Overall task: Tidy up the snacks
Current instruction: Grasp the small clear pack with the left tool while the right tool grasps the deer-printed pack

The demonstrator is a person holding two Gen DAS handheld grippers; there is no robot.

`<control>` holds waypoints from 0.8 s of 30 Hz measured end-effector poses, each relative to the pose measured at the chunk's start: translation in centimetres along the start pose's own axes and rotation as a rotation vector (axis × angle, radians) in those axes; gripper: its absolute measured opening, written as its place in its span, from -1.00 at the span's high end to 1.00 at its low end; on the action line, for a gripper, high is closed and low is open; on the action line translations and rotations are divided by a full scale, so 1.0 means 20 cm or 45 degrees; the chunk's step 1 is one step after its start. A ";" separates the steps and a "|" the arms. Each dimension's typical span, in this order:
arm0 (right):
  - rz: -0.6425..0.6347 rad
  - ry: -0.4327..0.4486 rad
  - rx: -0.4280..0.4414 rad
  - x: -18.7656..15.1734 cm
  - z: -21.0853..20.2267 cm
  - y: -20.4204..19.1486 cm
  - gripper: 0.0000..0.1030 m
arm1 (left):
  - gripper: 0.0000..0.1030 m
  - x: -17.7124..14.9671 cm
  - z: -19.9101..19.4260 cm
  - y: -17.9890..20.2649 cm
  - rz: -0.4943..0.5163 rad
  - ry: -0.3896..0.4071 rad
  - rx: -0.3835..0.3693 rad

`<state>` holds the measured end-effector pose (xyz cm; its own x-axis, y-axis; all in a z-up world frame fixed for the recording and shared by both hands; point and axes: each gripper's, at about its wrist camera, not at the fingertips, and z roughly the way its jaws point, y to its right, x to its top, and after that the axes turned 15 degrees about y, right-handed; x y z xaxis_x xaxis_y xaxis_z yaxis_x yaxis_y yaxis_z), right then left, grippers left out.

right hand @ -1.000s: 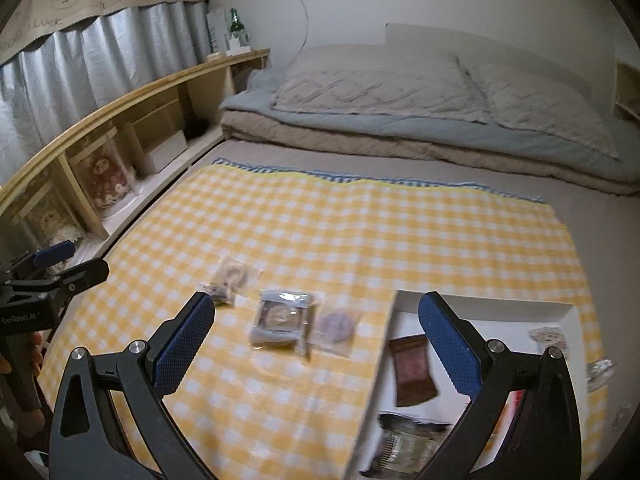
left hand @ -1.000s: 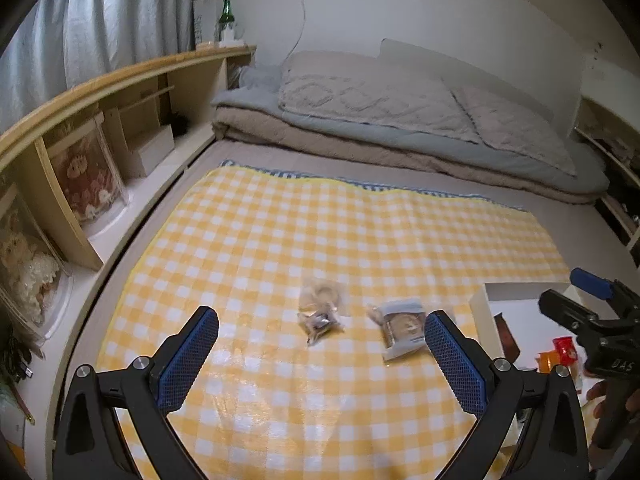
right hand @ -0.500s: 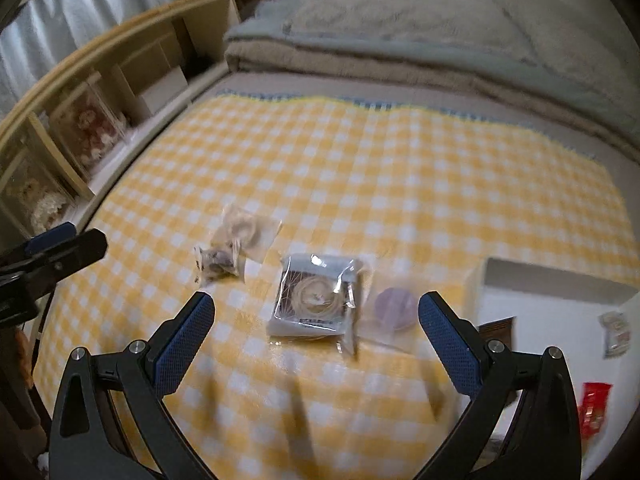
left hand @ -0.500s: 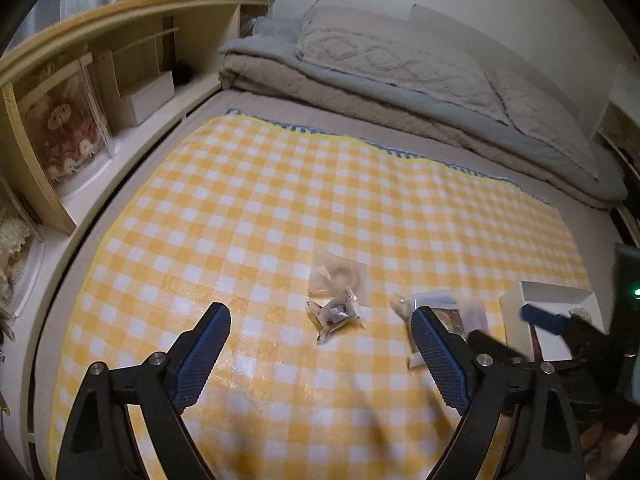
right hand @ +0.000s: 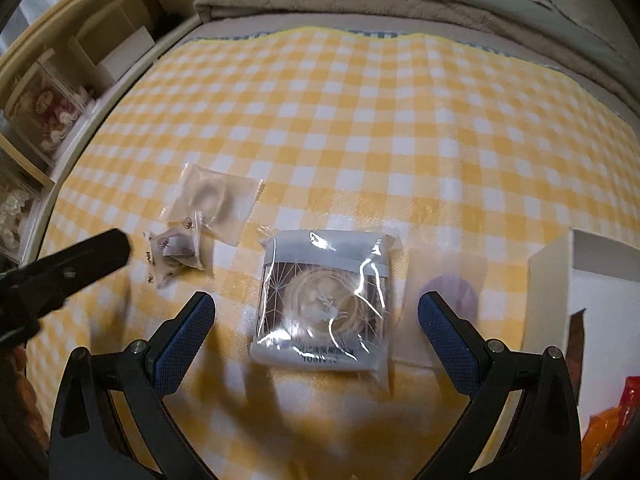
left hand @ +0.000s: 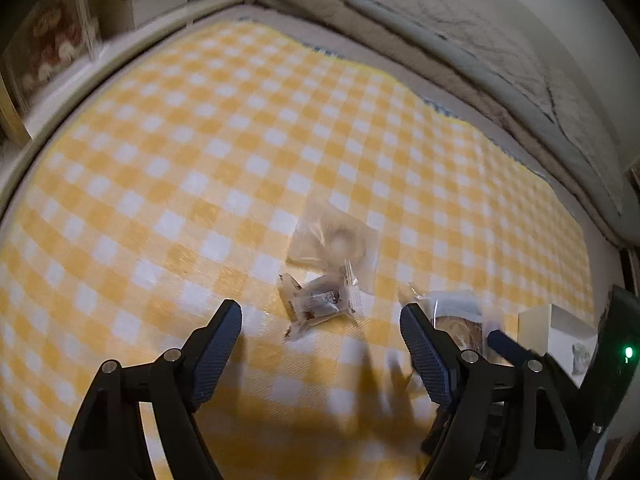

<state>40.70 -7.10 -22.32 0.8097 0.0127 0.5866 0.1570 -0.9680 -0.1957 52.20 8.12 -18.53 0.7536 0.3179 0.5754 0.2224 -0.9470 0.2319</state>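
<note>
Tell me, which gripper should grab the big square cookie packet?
Probably the right gripper: the cookie packet lies centred before its open jaws. The left gripper faces a small wrapped snack instead.

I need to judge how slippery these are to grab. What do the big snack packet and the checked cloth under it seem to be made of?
Big snack packet: probably clear glossy plastic film, given its bright glare streaks and wrinkles. Checked cloth: looks like matte woven fabric, with faint weave texture and no shine.

four wrapped snacks (right hand: 322,300) on one checked cloth (right hand: 360,120), one white box (right hand: 600,280)
</note>
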 end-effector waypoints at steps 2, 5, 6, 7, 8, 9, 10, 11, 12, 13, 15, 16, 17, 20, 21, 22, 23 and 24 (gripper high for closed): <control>-0.006 -0.013 0.003 0.00 0.03 0.00 -0.94 | -0.54 0.00 0.05 0.01 -0.030 -0.011 0.004; -0.009 -0.046 -0.002 -0.02 0.08 0.00 -0.64 | -0.55 0.00 0.13 0.00 -0.060 -0.015 0.045; -0.008 -0.062 -0.001 -0.03 0.09 0.00 -0.53 | -0.55 0.00 0.16 0.00 -0.071 -0.019 0.058; -0.011 -0.071 -0.002 -0.03 0.10 0.01 -0.36 | -0.55 -0.01 0.18 0.00 -0.078 -0.022 0.065; -0.013 -0.087 -0.004 -0.04 0.11 0.01 -0.32 | -0.55 -0.01 0.20 0.00 -0.084 -0.027 0.070; -0.007 -0.089 0.005 -0.05 0.11 0.01 -0.32 | -0.55 -0.01 0.21 0.01 -0.086 -0.033 0.074; -0.006 -0.088 0.014 -0.05 0.10 0.01 -0.31 | -0.54 -0.02 0.23 0.02 -0.083 -0.039 0.080; -0.009 -0.089 0.015 -0.05 0.10 0.02 -0.30 | -0.53 -0.03 0.24 0.02 -0.080 -0.043 0.087; -0.014 -0.091 0.021 -0.05 0.09 0.02 -0.29 | -0.49 -0.03 0.26 0.03 -0.077 -0.045 0.093; -0.012 -0.093 0.028 -0.06 0.09 0.03 -0.29 | -0.48 -0.03 0.27 0.03 -0.078 -0.046 0.098; -0.006 -0.099 0.040 -0.07 0.07 0.05 -0.28 | -0.41 -0.04 0.28 0.04 -0.086 -0.031 0.106; -0.003 -0.100 0.044 -0.08 0.06 0.06 -0.28 | -0.29 -0.04 0.28 0.05 -0.084 -0.026 0.112; -0.002 -0.101 0.046 -0.08 0.05 0.07 -0.27 | -0.20 -0.04 0.29 0.06 -0.077 -0.019 0.123; -0.002 -0.103 0.046 -0.10 0.01 0.10 -0.27 | 0.15 -0.05 0.31 0.09 -0.080 -0.013 0.149; -0.003 -0.104 0.046 -0.10 0.00 0.11 -0.27 | 0.18 -0.06 0.31 0.09 -0.090 -0.009 0.154; -0.002 -0.106 0.045 -0.10 -0.01 0.12 -0.27 | 0.22 -0.06 0.31 0.10 -0.096 -0.006 0.161; -0.001 -0.107 0.044 -0.10 -0.01 0.13 -0.27 | 0.27 -0.06 0.31 0.10 -0.099 -0.004 0.160; -0.001 -0.106 0.042 -0.10 -0.03 0.14 -0.27 | 0.36 -0.05 0.30 0.10 -0.098 -0.002 0.154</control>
<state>39.25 -9.88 -23.57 0.8537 0.0357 0.5196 0.1750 -0.9593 -0.2218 55.64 5.53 -23.40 0.7323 0.3900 0.5582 0.3525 -0.9185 0.1792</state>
